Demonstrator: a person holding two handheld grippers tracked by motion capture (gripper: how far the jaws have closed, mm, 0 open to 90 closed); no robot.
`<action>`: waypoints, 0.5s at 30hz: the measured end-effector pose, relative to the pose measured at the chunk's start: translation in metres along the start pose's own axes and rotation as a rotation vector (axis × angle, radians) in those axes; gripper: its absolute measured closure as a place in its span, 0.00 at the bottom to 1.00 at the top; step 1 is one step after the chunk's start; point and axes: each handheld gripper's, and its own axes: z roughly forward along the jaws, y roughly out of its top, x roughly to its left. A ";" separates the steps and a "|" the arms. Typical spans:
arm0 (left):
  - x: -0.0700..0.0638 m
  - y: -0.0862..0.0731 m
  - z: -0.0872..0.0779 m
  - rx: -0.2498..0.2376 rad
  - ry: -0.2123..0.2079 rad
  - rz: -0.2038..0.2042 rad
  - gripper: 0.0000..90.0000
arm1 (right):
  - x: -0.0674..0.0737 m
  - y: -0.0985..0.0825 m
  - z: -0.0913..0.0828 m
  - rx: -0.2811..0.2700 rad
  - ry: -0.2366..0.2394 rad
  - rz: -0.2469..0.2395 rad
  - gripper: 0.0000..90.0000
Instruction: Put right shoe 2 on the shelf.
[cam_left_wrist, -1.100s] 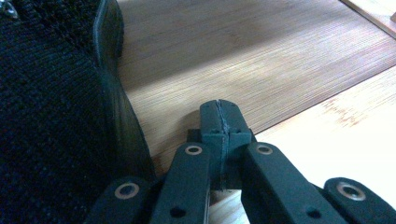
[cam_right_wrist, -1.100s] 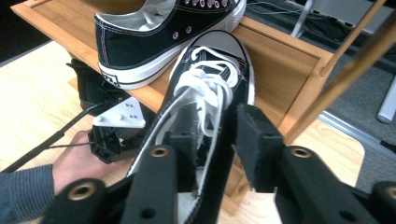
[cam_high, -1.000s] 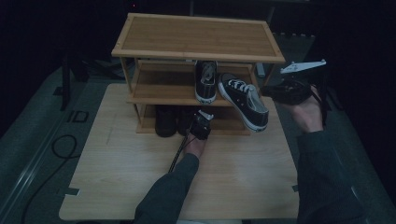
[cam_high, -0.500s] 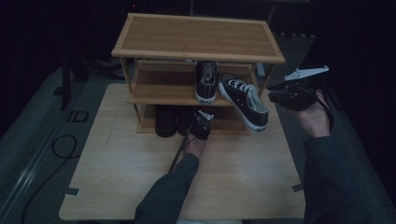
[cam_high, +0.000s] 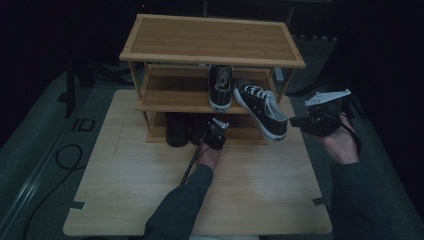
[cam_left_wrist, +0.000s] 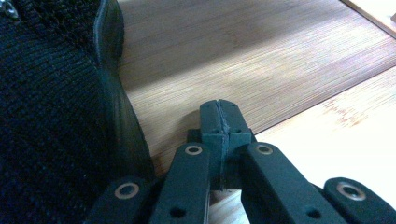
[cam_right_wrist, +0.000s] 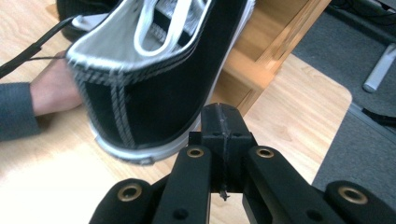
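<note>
Both jaws shut, nothing held.

The right tool (cam_high: 296, 121) has sunk slightly, seemingly away from the sneaker (cam_high: 261, 106).
</note>
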 end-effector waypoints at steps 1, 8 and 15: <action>0.000 0.000 0.000 0.000 0.000 0.000 1.00 | 0.001 -0.002 0.000 -0.001 0.005 -0.003 1.00; 0.000 0.000 0.000 0.000 0.001 -0.001 1.00 | 0.012 -0.013 -0.003 0.009 0.026 -0.025 1.00; 0.000 0.000 0.000 0.000 0.000 0.000 1.00 | 0.021 -0.022 -0.006 0.014 0.045 -0.050 1.00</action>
